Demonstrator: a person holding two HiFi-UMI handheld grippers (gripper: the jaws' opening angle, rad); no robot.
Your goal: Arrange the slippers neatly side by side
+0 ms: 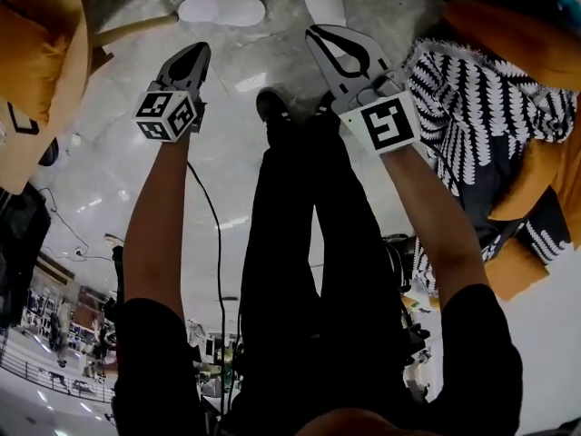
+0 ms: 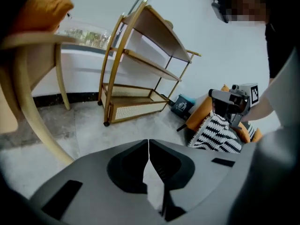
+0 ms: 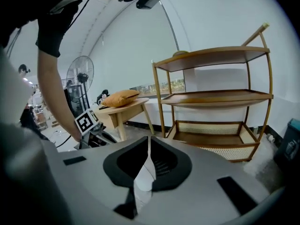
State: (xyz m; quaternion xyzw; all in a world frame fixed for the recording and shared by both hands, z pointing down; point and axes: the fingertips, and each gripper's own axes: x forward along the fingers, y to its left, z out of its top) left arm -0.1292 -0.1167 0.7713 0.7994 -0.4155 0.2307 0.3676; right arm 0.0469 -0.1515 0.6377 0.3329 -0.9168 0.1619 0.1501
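Lying crosswise, left slipper (image 1: pixel 221 9) flanks right slipper (image 1: pixel 324 1) pointing away.

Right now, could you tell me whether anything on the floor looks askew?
Yes. The left slipper lies crosswise, while the right slipper points away from the person, so the pair sits angled and apart.

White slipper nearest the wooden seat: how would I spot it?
Find the wooden seat with the orange cushion at the head view's left. Beside its leg, on the grey floor, lies the white slipper. It lies crosswise; the other white slipper points away.
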